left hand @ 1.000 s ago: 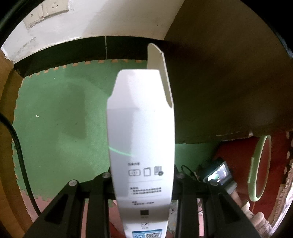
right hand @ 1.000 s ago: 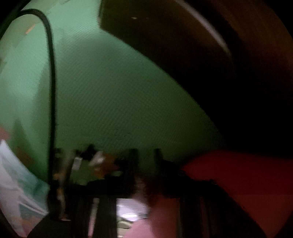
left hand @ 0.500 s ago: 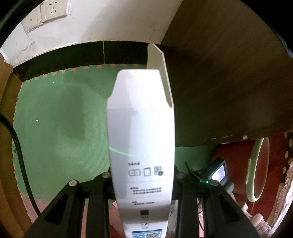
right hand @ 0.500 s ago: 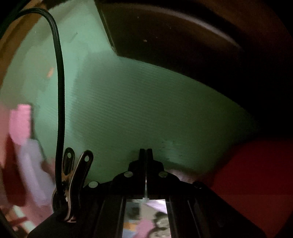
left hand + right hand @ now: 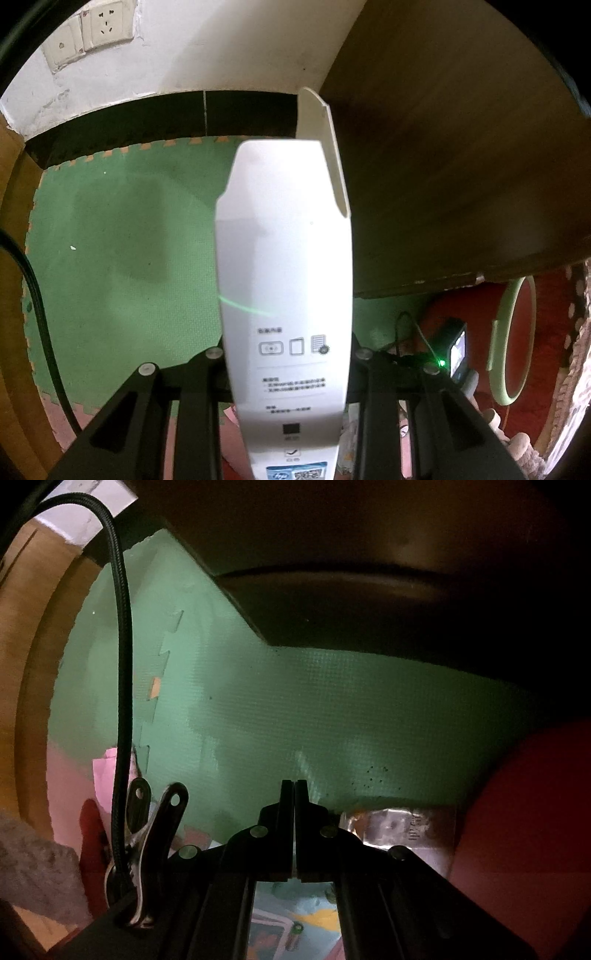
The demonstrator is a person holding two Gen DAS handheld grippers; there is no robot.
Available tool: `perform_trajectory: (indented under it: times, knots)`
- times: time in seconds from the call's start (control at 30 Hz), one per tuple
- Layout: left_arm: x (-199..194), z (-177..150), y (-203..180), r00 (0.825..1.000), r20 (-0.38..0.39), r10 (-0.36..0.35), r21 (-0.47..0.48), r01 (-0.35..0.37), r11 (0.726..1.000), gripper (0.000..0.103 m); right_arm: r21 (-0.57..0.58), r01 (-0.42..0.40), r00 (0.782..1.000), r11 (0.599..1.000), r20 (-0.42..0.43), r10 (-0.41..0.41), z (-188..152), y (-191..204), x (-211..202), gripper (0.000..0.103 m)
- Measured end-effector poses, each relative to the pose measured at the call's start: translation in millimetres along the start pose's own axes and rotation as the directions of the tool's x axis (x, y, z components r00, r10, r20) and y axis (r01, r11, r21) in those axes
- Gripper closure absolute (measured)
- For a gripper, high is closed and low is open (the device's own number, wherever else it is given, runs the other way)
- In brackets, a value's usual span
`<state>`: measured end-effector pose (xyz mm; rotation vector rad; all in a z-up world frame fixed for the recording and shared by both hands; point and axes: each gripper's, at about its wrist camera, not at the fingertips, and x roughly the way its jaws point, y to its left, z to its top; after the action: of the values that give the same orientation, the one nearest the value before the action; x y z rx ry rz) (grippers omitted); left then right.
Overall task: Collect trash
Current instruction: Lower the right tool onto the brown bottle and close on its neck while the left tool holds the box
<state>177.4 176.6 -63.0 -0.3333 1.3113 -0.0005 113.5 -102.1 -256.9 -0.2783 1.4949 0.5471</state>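
left gripper is clamped on a white cardboard box — its open flap end sticks out in front, above the green foam floor mat by a dark wood cabinet. right gripper is fully closed on nothing, low over the same mat — a crumpled foil wrapper lies just beside it.

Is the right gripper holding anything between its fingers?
No. The right gripper has its two fingers pressed flat together with nothing between them, above the green mat.
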Motion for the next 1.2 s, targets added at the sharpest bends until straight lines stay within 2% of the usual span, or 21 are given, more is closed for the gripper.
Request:
perform_trajectory:
  times: [0.03, 0.07, 0.17, 0.3, 0.43, 0.73, 0.97, 1.13, 1.2]
  knots:
    - [-1.3, 0.8, 0.5, 1.000, 0.003, -0.002, -0.005, 0.002, 1.000, 0.070, -0.042, 0.048, 0.999, 0.998, 0.001, -0.048, 3.7, 4.1, 4.1, 0.102]
    - [-2.6, 1.6, 1.1, 1.000, 0.007, -0.006, -0.009, 0.006, 1.000, 0.070, -0.094, 0.097, 0.995, 0.991, -0.002, -0.097, 9.1, 9.0, 4.3, 0.098]
    - [-7.8, -1.0, 1.8, 1.000, 0.020, -0.010, -0.004, 0.010, 1.000, 0.070, -0.178, 0.133, 0.988, 0.975, -0.053, -0.145, -0.5, 15.3, 15.1, 0.079]
    - [-11.0, -2.9, 5.5, 1.000, 0.024, -0.011, -0.010, 0.011, 1.000, 0.070, -0.294, 0.191, 0.967, 0.937, -0.110, -0.231, -15.9, 19.4, 39.4, 0.074]
    - [-10.9, -0.6, 9.2, 1.000, 0.021, -0.015, -0.024, 0.015, 1.000, 0.070, -0.331, 0.228, 0.954, 0.916, -0.114, -0.278, -20.6, 15.7, 58.8, 0.071]
    - [-4.3, 5.4, 9.5, 1.000, -0.003, -0.009, -0.017, 0.009, 1.000, 0.070, -0.393, 0.268, 0.951, 0.880, -0.037, -0.306, -12.9, 18.0, 80.3, 0.061]
    - [2.6, 6.3, 5.3, 1.000, -0.014, -0.004, -0.014, 0.004, 1.000, 0.070, -0.325, 0.221, 0.967, 0.919, -0.052, -0.250, -8.0, 0.6, 83.0, 0.053]
    - [3.2, 7.8, 2.4, 1.000, -0.010, -0.007, -0.008, 0.007, 1.000, 0.070, -0.304, 0.203, 0.970, 0.931, -0.071, -0.235, -0.1, -2.9, 86.2, 0.053]
    - [3.6, 7.6, 1.9, 1.000, -0.012, -0.005, -0.008, 0.005, 1.000, 0.070, -0.274, 0.199, 0.972, 0.941, -0.068, -0.225, 2.7, -9.1, 79.1, 0.057]
